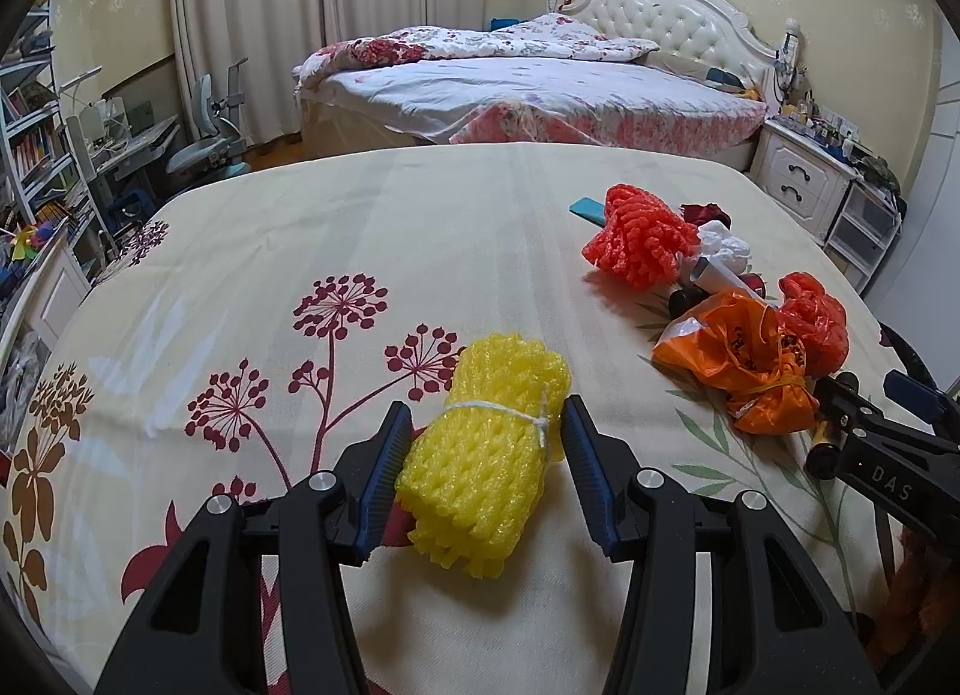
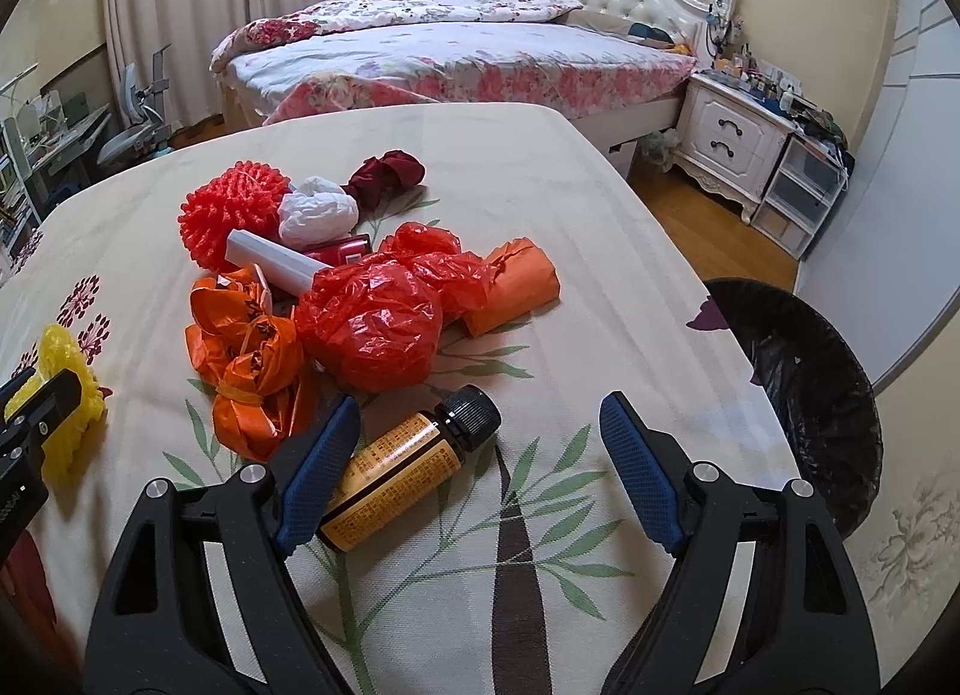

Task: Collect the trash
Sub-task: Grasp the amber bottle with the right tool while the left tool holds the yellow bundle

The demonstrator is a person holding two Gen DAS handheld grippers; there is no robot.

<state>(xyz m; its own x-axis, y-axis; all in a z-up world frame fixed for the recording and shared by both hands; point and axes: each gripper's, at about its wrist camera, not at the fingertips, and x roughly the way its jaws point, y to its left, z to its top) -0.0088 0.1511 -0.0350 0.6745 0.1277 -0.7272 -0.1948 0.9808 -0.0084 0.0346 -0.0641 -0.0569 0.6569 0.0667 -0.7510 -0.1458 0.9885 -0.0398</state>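
A: What is held, and where?

B: A yellow foam net [image 1: 483,470], tied with white string, is pinched between the pads of the left tool [image 1: 480,473] over the desk [image 1: 372,215]. The right tool [image 2: 474,473] is spread around a small amber bottle [image 2: 402,476] lying on the cloth; only its left pad touches.

A: What could go wrong?

B: The soft net could be squeezed out of the pads. The round bottle could be rolled away by an uneven closing. The bin [image 2: 804,383] sits low beside the desk edge and could be missed.

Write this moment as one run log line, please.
left gripper: shut on yellow foam net | right gripper: open around brown bottle
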